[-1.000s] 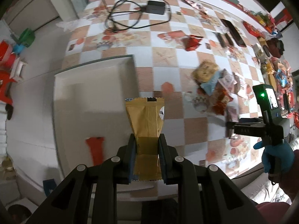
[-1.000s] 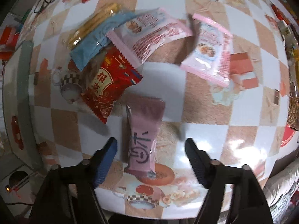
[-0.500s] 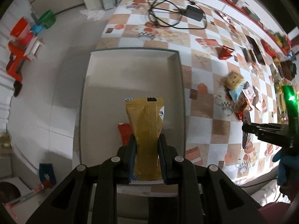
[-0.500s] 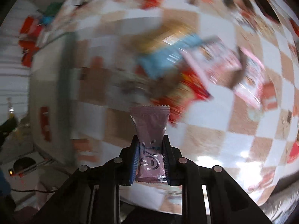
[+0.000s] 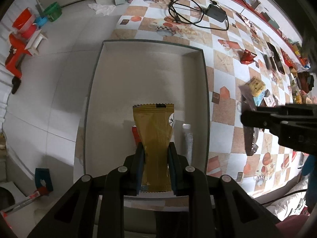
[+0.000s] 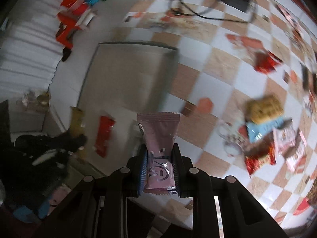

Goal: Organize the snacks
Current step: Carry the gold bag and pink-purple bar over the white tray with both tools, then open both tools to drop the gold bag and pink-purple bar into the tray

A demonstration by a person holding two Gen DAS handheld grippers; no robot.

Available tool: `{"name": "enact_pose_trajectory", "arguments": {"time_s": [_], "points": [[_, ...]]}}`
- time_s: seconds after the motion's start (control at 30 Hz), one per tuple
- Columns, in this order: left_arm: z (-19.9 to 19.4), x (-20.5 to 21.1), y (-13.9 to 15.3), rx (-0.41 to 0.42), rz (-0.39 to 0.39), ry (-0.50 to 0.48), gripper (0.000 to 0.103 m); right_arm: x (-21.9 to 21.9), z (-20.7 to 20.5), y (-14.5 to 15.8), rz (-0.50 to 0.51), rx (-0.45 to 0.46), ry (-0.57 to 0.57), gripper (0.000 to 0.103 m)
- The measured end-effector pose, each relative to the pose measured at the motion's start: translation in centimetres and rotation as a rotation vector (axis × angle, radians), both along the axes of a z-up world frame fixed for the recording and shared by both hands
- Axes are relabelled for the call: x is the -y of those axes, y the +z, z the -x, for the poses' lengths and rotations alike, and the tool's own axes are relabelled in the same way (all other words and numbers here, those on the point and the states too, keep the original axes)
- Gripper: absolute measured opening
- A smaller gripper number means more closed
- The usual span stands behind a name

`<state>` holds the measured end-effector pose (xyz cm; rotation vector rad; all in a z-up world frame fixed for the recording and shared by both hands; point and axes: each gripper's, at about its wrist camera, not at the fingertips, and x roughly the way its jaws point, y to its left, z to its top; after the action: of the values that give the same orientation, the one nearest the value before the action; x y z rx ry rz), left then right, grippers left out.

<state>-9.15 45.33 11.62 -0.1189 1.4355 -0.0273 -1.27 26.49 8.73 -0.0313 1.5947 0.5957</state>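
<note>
Carrying two packets to the white tray (image 5: pixel 99 91) at the table's left edge. Left gripper (image 5: pixel 155 170) pinches a gold packet (image 5: pixel 154 132) above the tray's near end, over a red packet (image 5: pixel 135 136) and a silver one (image 5: pixel 187 138); next: release. Right gripper (image 6: pixel 159 170) pinches a pink packet (image 6: pixel 159 136) just right of the tray; must still cross the rim. Right view blurred; snack pile (image 6: pixel 267 130) unreadable.

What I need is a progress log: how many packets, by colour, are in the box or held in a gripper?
Red packet: 1, lying in the box
Silver packet: 1, lying in the box
Gold packet: 1, in the left gripper
Pink packet: 1, in the right gripper
Total: 4
</note>
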Motion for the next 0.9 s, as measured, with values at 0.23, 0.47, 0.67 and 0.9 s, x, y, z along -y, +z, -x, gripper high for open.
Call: {"name": "enact_pose_trajectory", "arguments": {"time_s": [0.23,0.47,0.67,0.9], "points": [[-0.1,-0.9,-1.0,-0.004,0.025,0.018,0.024,-4.7,-0.6,-0.5,0.013,-0.007,0.078,0.025],[0.1,-1.7,-2.0,-0.02,0.043,0.04,0.024,-7.7,-0.7,-1.1,0.031,-0.014,0.133,0.025],[0.4,-2.1,-2.6,-0.029,0.054,0.051,0.024,-9.3,-0.5,-2.0,0.045,-0.032,0.152,0.025],[0.8,-2.0,-2.6,-0.021,0.046,0.045,0.047,-10.7,-0.4,-2.9,0.062,-0.044,0.172,0.025]]}}
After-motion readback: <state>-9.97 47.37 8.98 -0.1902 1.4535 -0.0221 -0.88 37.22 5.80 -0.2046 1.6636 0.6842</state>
